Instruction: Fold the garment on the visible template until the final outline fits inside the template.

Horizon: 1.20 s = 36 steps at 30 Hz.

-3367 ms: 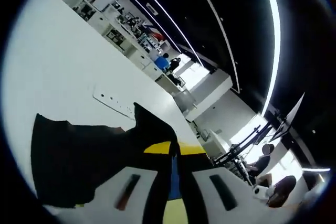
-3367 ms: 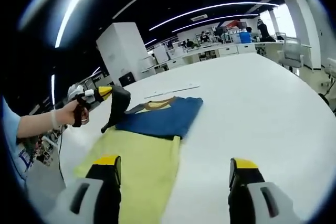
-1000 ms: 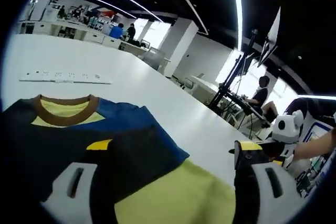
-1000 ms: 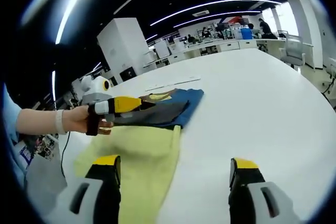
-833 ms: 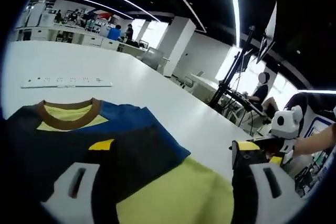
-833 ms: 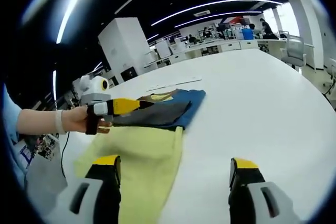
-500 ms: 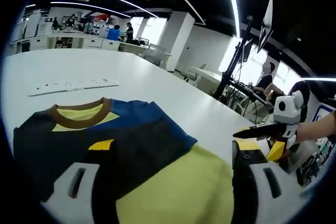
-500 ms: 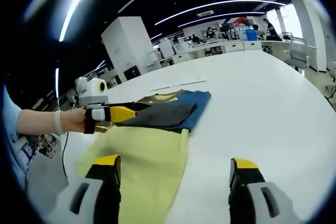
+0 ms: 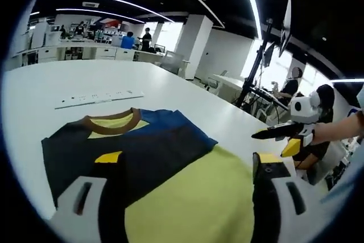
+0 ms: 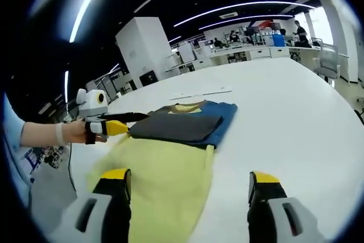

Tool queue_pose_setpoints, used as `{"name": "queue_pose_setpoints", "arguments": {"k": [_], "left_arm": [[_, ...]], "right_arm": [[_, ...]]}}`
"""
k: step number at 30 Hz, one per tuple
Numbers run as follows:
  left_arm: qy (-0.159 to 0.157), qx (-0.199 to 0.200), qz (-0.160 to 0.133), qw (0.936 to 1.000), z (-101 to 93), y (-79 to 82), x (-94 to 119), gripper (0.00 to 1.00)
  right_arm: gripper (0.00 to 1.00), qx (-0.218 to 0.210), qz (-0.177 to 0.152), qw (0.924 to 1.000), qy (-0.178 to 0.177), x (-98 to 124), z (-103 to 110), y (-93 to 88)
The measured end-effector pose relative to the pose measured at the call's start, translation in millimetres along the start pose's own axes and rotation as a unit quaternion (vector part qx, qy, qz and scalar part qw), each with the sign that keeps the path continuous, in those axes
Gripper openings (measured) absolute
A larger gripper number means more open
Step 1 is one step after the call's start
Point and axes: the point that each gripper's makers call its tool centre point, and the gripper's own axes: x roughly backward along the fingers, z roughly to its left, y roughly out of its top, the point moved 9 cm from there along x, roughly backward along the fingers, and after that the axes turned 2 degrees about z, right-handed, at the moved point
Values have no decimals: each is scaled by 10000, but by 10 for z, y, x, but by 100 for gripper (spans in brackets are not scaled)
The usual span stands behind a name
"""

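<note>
Your left tool (image 9: 182, 166) stands wide open over the garment (image 9: 170, 169), its two jaws set far apart and nothing between them. The garment lies flat on the white surface (image 9: 51, 83) just ahead of and under this tool: a dark panel and blue shoulder toward the brown collar (image 9: 111, 120), a broad yellow part nearest you. Beyond the collar a long white strip (image 9: 99, 98) rests on the surface.

Your right tool (image 10: 185, 189) is also spread wide and empty, held low over the near yellow end of the garment (image 10: 165, 169), which stretches away from it toward the folded dark and blue part.

In the right gripper view your left hand (image 10: 77, 132) reaches in from the left side, forearm level, gripping the handle with the left tool (image 10: 128, 119) pointing across at the garment's dark edge. In the left gripper view your right tool (image 9: 281, 135) comes in from the right, held level above the surface beside the yellow part.
</note>
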Motion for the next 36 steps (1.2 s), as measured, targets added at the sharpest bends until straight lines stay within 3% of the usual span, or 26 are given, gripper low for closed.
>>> {"name": "queue_pose_setpoints", "arguments": {"k": [13, 26, 31, 36], "left_arm": [[279, 54, -67, 9996, 36, -116, 550, 88], [576, 201, 59, 9981, 92, -385, 1166, 84], [756, 392, -19, 9964, 136, -453, 1260, 81], [704, 415, 105, 9966, 71, -532, 1342, 76]], "right_arm": [[85, 82, -21, 9999, 102, 16, 144, 28], [85, 169, 12, 9998, 103, 110, 137, -32], [84, 66, 75, 9999, 32, 137, 78, -117], [80, 206, 231, 9994, 157, 184, 108, -166]]}}
